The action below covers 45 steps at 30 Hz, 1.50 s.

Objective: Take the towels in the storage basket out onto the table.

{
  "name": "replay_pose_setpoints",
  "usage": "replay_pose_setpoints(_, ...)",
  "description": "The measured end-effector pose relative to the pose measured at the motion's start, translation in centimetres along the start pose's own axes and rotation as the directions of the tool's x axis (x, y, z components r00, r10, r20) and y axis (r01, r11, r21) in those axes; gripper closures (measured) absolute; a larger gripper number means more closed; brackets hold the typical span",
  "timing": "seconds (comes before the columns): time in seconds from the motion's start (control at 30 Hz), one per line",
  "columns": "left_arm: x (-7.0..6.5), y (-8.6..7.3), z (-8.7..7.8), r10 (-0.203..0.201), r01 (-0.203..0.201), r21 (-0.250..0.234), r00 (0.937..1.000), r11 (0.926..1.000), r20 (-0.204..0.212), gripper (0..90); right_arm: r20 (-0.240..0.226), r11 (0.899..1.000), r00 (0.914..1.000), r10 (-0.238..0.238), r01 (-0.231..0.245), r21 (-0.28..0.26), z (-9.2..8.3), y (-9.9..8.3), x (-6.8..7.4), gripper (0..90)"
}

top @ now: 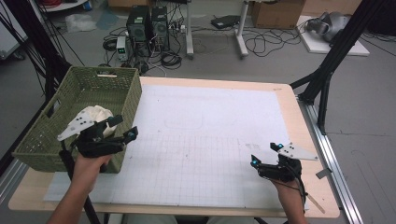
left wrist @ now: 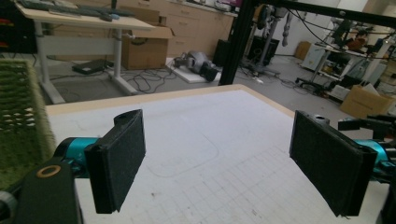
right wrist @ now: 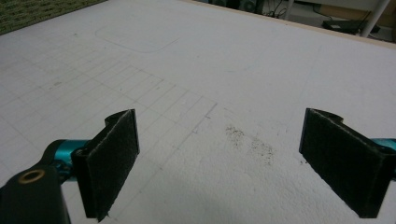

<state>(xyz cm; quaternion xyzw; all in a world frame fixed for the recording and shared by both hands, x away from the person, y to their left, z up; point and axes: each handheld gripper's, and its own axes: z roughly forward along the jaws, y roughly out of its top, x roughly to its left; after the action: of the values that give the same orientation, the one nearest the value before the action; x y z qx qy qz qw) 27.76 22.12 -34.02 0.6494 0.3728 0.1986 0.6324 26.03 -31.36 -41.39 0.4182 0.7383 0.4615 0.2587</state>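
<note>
High view: the left gripper hangs spread and empty beside the green basket, the white cloth just behind it. The right gripper is well apart.

Left gripper view: jaws gape over the white mat.

Right gripper view: jaws wide, nothing between.

The wooden table carries a big white sheet printed with a grid. A green woven basket stands at its left edge, partly on the sheet.

Lighting: even, soft indoor light, moderately bright; faint shadows on the white desk. Sharpness: high view slightly soft; near jaws blurred in both gripper views, with mild edge distortion.
</note>
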Motion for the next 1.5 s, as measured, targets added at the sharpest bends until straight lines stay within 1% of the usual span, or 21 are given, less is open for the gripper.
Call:
replay_pose_setpoints(0.13,1.1,1.5,-1.0,0.024,-0.024,-0.013,0.9991,0.9996,-0.036,18.9,-0.001,1.0,1.0,-0.002,0.002,0.0,0.0,0.0,0.0,11.4)
replay_pose_setpoints(0.33,3.7,4.0,-2.6,0.051,-0.056,-0.039,0.992,0.9977,-0.116,19.0,0.001,1.0,1.0,-0.002,0.002,0.002,0.0,0.0,0.0,11.4)
replay_pose_setpoints(0.43,5.5,4.6,-3.1,0.039,-0.044,-0.034,0.9884,0.9984,-0.147,19.0,0.005,1.0,1.0,-0.007,0.007,0.007,-0.1,-0.1,-0.1,11.4)
replay_pose_setpoints(0.63,8.7,4.5,-3.4,0.028,-0.022,0.028,0.9714,0.9994,-0.236,19.0,0.005,1.0,1.0,0.007,-0.007,0.012,0.0,-0.1,-0.1,11.4)
replay_pose_setpoints(0.8,11.1,3.7,-1.8,0.019,0.019,0.118,0.9513,0.9928,-0.308,18.9,0.002,1.0,1.0,0.005,-0.005,0.016,0.1,-0.1,0.1,11.4)
replay_pose_setpoints(0.83,11.1,3.7,-1.8,0.019,0.019,0.118,0.9513,0.9928,-0.308,18.6,0.002,1.0,1.0,0.005,-0.005,0.016,0.1,-0.1,0.1,11.4)
replay_pose_setpoints(0.87,11.8,3.2,-1.0,0.019,0.04,0.167,0.941,0.9852,-0.338,18.4,0.004,1.0,1.0,-0.001,0.001,0.014,0.1,-0.1,0.0,11.4)
replay_pose_setpoints(0.9,11.8,3.2,-1.0,0.019,0.04,0.167,0.941,0.9852,-0.338,18.4,0.004,1.0,1.0,-0.001,0.001,0.014,0.1,-0.1,0.0,11.4)
replay_pose_setpoints(0.93,12.5,2.7,-0.3,0.011,0.07,0.199,0.924,0.9775,-0.382,18.4,0.004,1.0,1.0,0.0,0.0,0.011,0.1,-0.1,0.0,11.4)
replay_pose_setpoints(0.97,12.5,2.7,-0.3,0.011,0.07,0.199,0.924,0.9775,-0.382,18.4,0.005,1.0,1.0,0.006,-0.007,0.013,0.1,-0.1,0.0,11.4)
replay_pose_setpoints(1.0,13.1,2.1,0.2,0.011,0.094,0.233,0.91,0.9678,-0.414,18.4,0.005,1.0,1.0,0.005,-0.005,0.011,0.0,-0.2,0.0,11.4)
replay_pose_setpoints(1.03,13.3,1.7,0.5,0.011,0.104,0.249,0.9059,0.9629,-0.423,18.4,0.007,1.0,1.0,0.004,-0.004,0.012,0.0,-0.2,-0.1,11.4)
replay_pose_setpoints(1.07,13.3,1.7,0.5,0.011,0.104,0.249,0.9059,0.9629,-0.423,18.4,0.007,1.0,1.0,0.004,-0.004,0.012,0.0,-0.2,-0.1,11.4)
replay_pose_setpoints(1.1,13.6,1.4,0.7,0.011,0.115,0.269,0.9047,0.9563,-0.426,18.4,0.009,1.0,0.9999,0.009,-0.009,0.013,-0.1,-0.2,-0.2,11.4)
replay_pose_setpoints(1.13,13.8,1.1,0.8,0.011,0.124,0.281,0.9007,0.9516,-0.434,18.4,0.009,1.0,0.9999,0.009,-0.009,0.013,-0.1,-0.2,-0.2,11.4)
replay_pose_setpoints(1.17,14.2,0.6,1.1,-0.014,0.167,0.298,0.8914,0.9398,-0.453,18.4,0.012,1.0,0.9999,0.012,-0.012,0.011,-0.1,-0.3,-0.3,11.4)
replay_pose_setpoints(1.2,14.2,0.6,1.1,-0.014,0.167,0.298,0.8914,0.9398,-0.453,18.4,0.012,1.0,0.9999,0.01,-0.011,0.01,-0.1,-0.3,-0.4,11.4)
replay_pose_setpoints(1.27,14.6,0.3,1.3,-0.034,0.213,0.326,0.8778,0.9211,-0.478,18.4,0.013,1.0,0.9999,0.008,-0.008,0.011,-0.1,-0.3,-0.4,11.4)
replay_pose_setpoints(1.4,15.3,-0.4,1.8,-0.019,0.274,0.396,0.8413,0.8764,-0.54,18.8,0.009,1.0,0.9999,0.006,-0.006,0.014,0.0,-0.3,-0.3,11.4)
replay_pose_setpoints(1.43,15.4,-0.5,1.9,-0.018,0.287,0.408,0.835,0.8668,-0.55,19.0,0.008,1.0,0.9999,0.007,-0.007,0.014,0.0,-0.2,-0.2,11.4)
replay_pose_setpoints(1.5,15.5,-0.9,2.1,-0.015,0.307,0.436,0.8309,0.8456,-0.556,19.0,0.006,1.0,1.0,0.001,-0.001,0.013,0.0,-0.2,-0.1,11.4)
